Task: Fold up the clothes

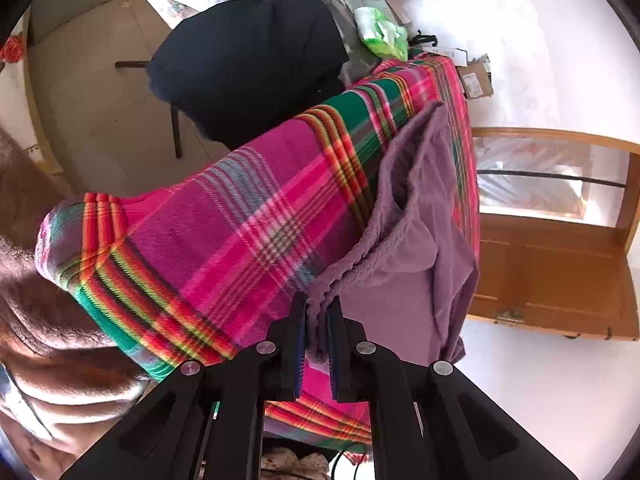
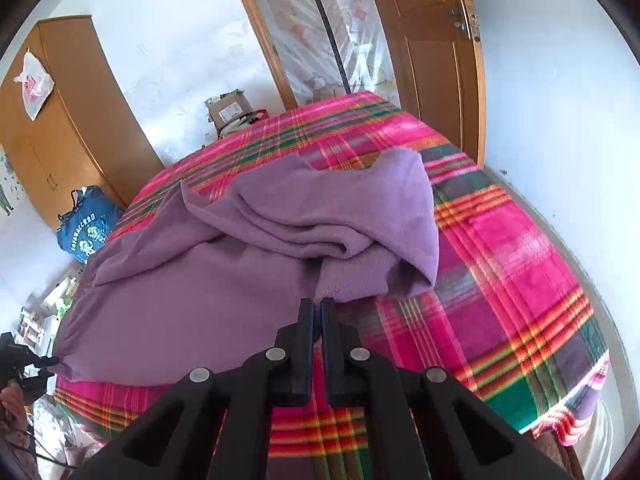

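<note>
Counted: one purple garment (image 2: 248, 240), one plaid blanket (image 2: 500, 240), two grippers (image 1: 318, 304) (image 2: 317, 304), possibly one cardboard box (image 2: 228, 110).

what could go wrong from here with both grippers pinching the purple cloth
1. The left gripper and right gripper each pinch only an edge of the purple garment; a pull could slip it free.
2. Its far part lies bunched in a loose fold, so folding now may lock in creases.
3. Dragging it could ruck the plaid blanket underneath.
</note>
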Demonstrator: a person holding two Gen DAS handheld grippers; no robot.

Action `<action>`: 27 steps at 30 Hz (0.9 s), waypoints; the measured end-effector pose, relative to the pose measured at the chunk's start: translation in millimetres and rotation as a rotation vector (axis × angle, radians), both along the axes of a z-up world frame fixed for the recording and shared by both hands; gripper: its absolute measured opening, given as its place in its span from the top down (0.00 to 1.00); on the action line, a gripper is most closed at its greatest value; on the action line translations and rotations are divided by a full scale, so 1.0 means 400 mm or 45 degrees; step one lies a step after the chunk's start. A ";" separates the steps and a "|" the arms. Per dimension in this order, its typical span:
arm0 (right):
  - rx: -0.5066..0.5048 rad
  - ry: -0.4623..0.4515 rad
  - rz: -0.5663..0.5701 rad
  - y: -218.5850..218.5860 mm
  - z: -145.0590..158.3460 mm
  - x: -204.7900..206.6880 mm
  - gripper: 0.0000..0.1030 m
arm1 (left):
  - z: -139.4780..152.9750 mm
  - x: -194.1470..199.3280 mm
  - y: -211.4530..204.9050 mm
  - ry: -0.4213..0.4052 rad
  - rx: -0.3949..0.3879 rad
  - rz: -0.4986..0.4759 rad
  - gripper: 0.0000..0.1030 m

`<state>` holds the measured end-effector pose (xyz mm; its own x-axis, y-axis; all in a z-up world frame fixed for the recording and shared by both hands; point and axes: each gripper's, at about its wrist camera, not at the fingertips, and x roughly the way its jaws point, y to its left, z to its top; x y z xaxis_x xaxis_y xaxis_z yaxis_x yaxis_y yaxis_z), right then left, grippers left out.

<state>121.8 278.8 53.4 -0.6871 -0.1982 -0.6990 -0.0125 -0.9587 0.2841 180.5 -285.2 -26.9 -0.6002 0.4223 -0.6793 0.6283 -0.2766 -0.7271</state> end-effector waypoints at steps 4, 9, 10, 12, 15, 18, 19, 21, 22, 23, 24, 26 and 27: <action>-0.010 -0.017 0.003 0.000 -0.007 0.013 0.96 | 0.014 -0.020 -0.008 0.000 -0.019 0.014 0.91; -0.030 0.001 0.022 -0.003 0.004 0.025 0.96 | 0.033 -0.041 -0.013 0.007 -0.052 0.013 0.91; -0.030 -0.004 0.024 -0.004 0.003 0.027 0.96 | 0.034 -0.041 -0.018 0.010 -0.041 0.023 0.91; -0.040 -0.016 0.028 -0.003 -0.001 0.034 0.96 | 0.032 -0.043 -0.025 0.008 -0.025 0.034 0.91; -0.052 -0.033 0.035 -0.003 -0.012 0.040 0.96 | 0.018 -0.046 -0.028 -0.017 -0.023 0.031 0.91; -0.022 -0.067 0.043 -0.007 -0.036 0.040 0.96 | -0.008 -0.043 -0.028 -0.049 -0.024 0.033 0.91; -0.016 -0.086 0.046 -0.009 -0.045 0.037 0.96 | -0.019 -0.039 -0.029 -0.050 -0.013 0.044 0.91; -0.009 -0.102 0.046 -0.008 -0.057 0.035 0.96 | -0.031 -0.031 -0.032 -0.042 0.010 0.062 0.91; -0.006 -0.108 0.048 -0.006 -0.062 0.036 0.96 | -0.033 -0.030 -0.032 -0.041 0.008 0.062 0.91; -0.002 -0.114 0.049 -0.005 -0.067 0.036 0.96 | -0.033 -0.031 -0.031 -0.039 0.004 0.062 0.91; 0.002 -0.120 0.050 -0.003 -0.072 0.036 0.96 | -0.031 -0.032 -0.030 -0.040 -0.001 0.062 0.91; 0.002 -0.134 0.052 0.001 -0.079 0.035 0.96 | -0.027 -0.032 -0.028 -0.036 -0.019 0.060 0.91; 0.003 -0.141 0.055 0.002 -0.084 0.036 0.96 | -0.022 -0.028 -0.026 -0.034 -0.040 0.051 0.91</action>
